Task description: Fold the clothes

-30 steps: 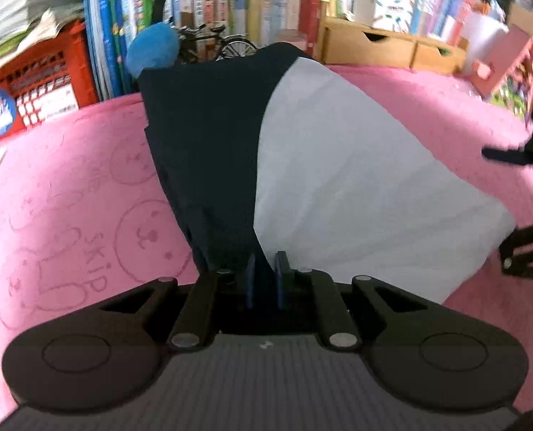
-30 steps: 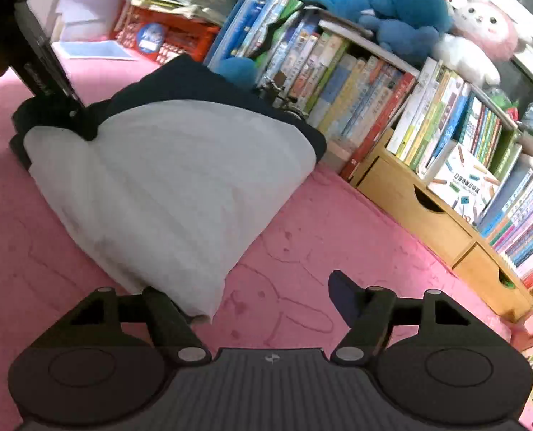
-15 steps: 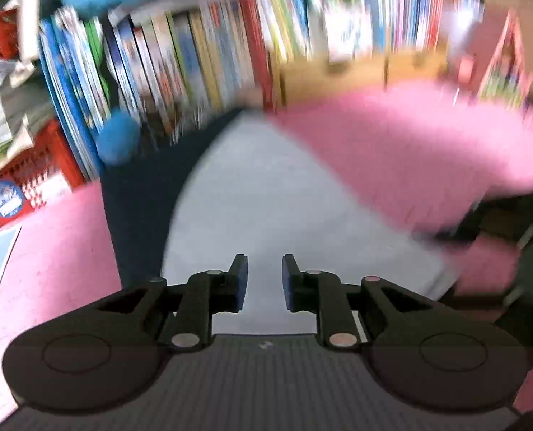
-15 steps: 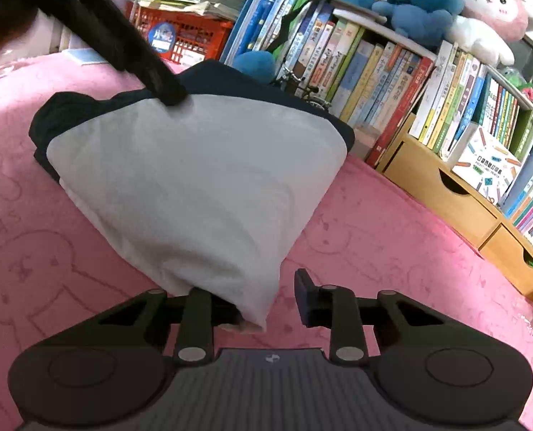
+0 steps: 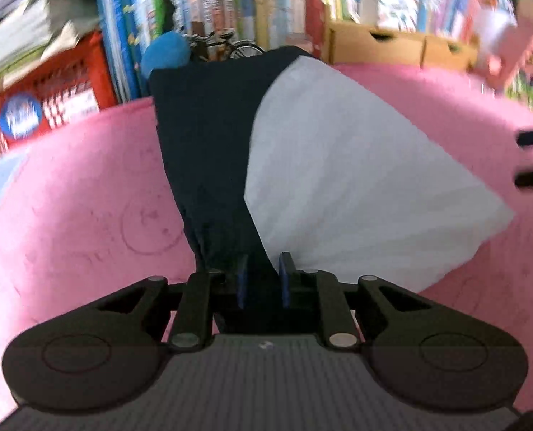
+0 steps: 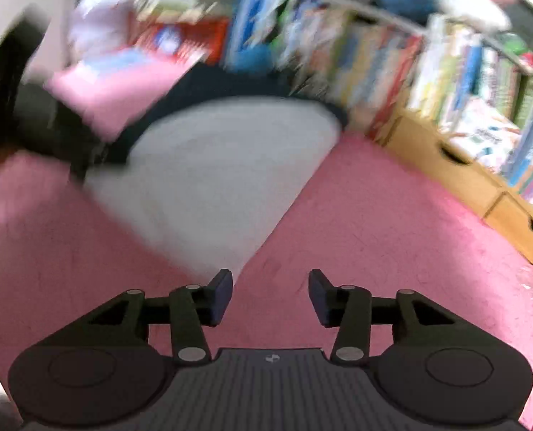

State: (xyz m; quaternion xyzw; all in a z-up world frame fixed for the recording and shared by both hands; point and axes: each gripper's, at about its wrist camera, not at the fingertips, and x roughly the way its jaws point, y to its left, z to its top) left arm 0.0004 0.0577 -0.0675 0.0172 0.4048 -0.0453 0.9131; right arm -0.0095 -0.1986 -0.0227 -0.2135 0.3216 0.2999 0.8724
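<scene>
Right wrist view: right gripper point(image 6: 270, 289) has let go of the shirt's point(image 6: 209, 179) white corner, jaws opening, empty. Left gripper point(image 5: 261, 276) closing on navy edge. Shirt lies mid-mat point(image 6: 374, 215); fold set.

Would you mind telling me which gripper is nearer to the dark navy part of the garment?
Left. The left gripper has the navy fabric between its closing jaws. The right gripper, opening and empty, is over the pink mat beside the white part's corner.
</scene>
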